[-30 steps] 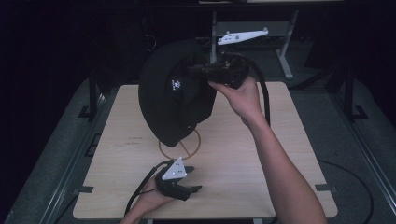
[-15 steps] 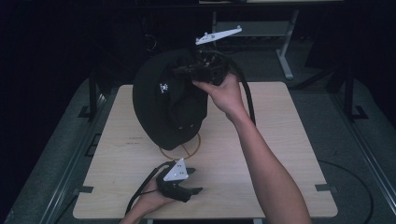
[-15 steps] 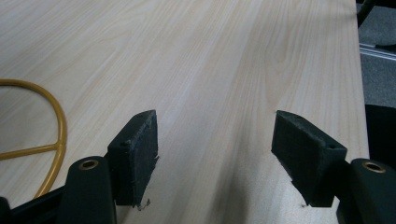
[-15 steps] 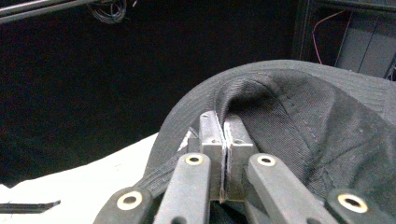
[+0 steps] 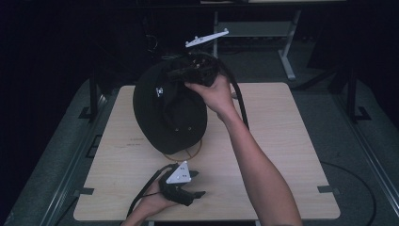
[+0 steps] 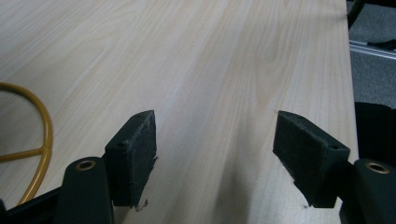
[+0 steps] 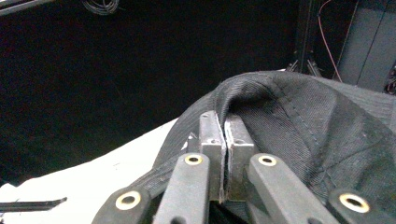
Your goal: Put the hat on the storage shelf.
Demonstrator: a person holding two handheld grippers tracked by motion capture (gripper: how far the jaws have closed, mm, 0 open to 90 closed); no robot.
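Closest to the near edge of the pale wooden table [image 5: 282, 141], the person's left hand [image 5: 149, 205] rests low on the board with the left gripper [image 5: 200, 193], a black two-jaw tool topped by a grey three-cornered plate, lying almost flat. In the left gripper view its two black padded jaws stand wide apart over bare wood grain, with nothing between them. Just beyond it lies a thin yellow ring [image 5: 192, 151], part of which curves in at the left of that view [image 6: 39, 135]; in the high view most of the ring is hidden under the hat.

Farther in, the right forearm [image 5: 256, 160] reaches up and across the middle of the table to the right hand [image 5: 214, 94], which holds the right gripper [image 5: 170, 74] raised above the board. Its jaws are pinched together on the brim of a black fabric bucket hat [image 5: 169, 110]; the right gripper view shows the dark woven cloth [image 7: 303, 121] folded in between the closed pads. The hat hangs from that grip, lifted over the far left part of the table, its crown facing the camera and bearing a small white emblem [image 5: 160, 91]. Behind the table the room is dark, with a grey metal stand [image 5: 287, 61] on the floor.
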